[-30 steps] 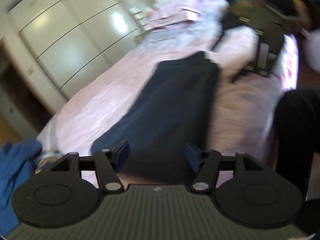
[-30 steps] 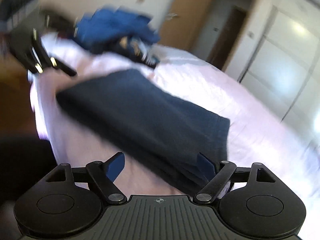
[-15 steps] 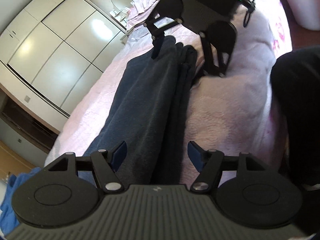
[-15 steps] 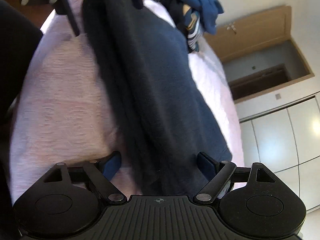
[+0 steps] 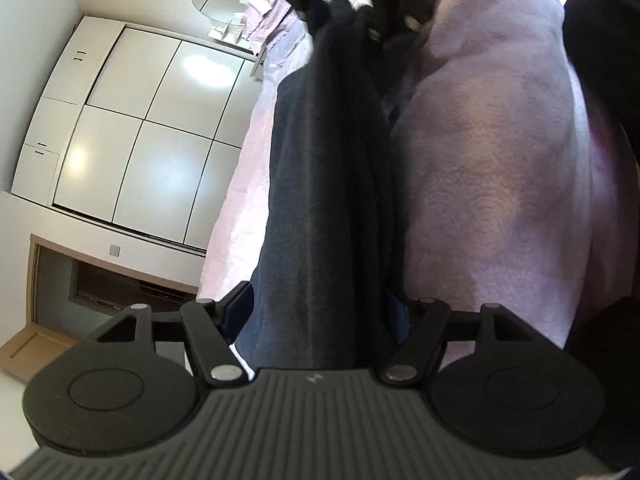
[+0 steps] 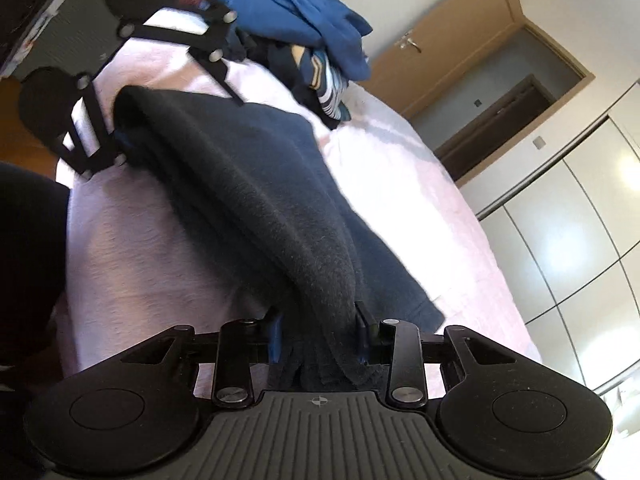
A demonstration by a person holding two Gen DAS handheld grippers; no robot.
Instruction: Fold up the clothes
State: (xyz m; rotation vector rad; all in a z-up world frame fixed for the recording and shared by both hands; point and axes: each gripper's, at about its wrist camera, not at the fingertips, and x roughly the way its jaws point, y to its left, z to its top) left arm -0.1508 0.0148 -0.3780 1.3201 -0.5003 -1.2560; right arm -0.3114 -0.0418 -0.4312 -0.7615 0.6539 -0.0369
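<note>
Dark navy fleece garment [image 6: 256,200], folded lengthwise into a long narrow band, lies across a pale pink quilted bedspread [image 6: 132,240], its long axis running straight from one gripper to the other. At the near end in the right wrist view, the right gripper [image 6: 320,334] is closing, its jaws drawn narrow around a bunched handful of the fleece, which sits between the blue pads and spills back over the gripper's body. At the far end of the same view, the left gripper [image 6: 172,92] straddles the opposite end of the band, one finger on each side. The left wrist view confirms it: the left gripper [image 5: 320,306] stands wide, the cloth between its blue pads [image 5: 240,306], and whether they touch it cannot be told; nothing is squeezed yet. Each hand is thus at its own end, and the coming fold appears to turn on lifting both ends together along that axis.

The fleece looks soft, thick and napped, in several stacked layers with a rounded folded edge toward the person's dark-clad leg [image 6: 28,248]. Beyond the garment's far end sits a loose heap of bright blue and striped clothes [image 6: 304,28]. On the garment's other side, past the bedspread, stand glossy white wardrobe doors [image 5: 140,132] and a brown wooden door frame [image 6: 472,52].
</note>
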